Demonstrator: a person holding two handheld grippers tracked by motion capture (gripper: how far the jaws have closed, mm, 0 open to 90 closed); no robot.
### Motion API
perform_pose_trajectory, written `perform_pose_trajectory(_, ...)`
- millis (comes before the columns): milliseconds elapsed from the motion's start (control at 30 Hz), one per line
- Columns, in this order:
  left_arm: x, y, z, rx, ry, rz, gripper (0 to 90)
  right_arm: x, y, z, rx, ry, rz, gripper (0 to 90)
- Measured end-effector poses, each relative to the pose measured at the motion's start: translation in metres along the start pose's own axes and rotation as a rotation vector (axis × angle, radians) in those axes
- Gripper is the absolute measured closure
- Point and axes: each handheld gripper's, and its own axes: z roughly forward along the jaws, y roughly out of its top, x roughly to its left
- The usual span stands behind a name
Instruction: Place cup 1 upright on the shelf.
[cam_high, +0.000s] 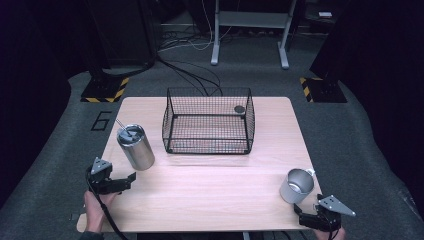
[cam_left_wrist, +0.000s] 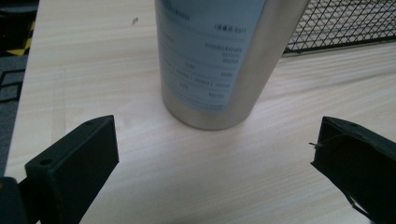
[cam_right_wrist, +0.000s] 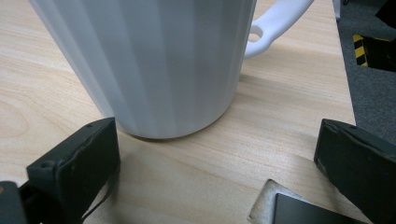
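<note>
- High view: dark room with grey carpet, cables and a desk frame behind a pale wooden table (cam_high: 210, 195) carrying a wire basket (cam_high: 208, 121) at mid-back. Left gripper (cam_high: 129, 179) at the near-left corner, jaws spread, pointing forward and slightly inward at the steel tumbler (cam_high: 136, 147), which stands upright just ahead, long axis vertical, straw in its lid. Right gripper (cam_high: 301, 211) at the near-right edge, with the mug (cam_high: 297, 185) just ahead and slightly to its left, upright, mouth open upward.
- Left gripper view: tumbler (cam_left_wrist: 219, 60) dead ahead between the lines of the two wide-apart jaws, not yet between them; bare table in the gap; basket mesh (cam_left_wrist: 345, 23) beyond to the right.
- Right gripper view: jaws wide apart, nothing held; mug (cam_right_wrist: 149, 65) close ahead, offset toward the left jaw, handle (cam_right_wrist: 275, 23) pointing off to the right. Likely next: straight push forward, each gripper nearest its own vessel.
</note>
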Motion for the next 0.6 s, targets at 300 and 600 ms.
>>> perform_pose_trajectory(300,-0.005,0.031,-0.004,-0.055,-0.018,0.017,0.0,0.000,0.000,0.000,-0.001,0.002,-0.003,0.0)
perform_pose_trajectory(600,-0.007,0.055,-0.007,-0.097,-0.018,0.033,0.0,0.000,0.000,0.000,-0.004,-0.003,0.002,0.0)
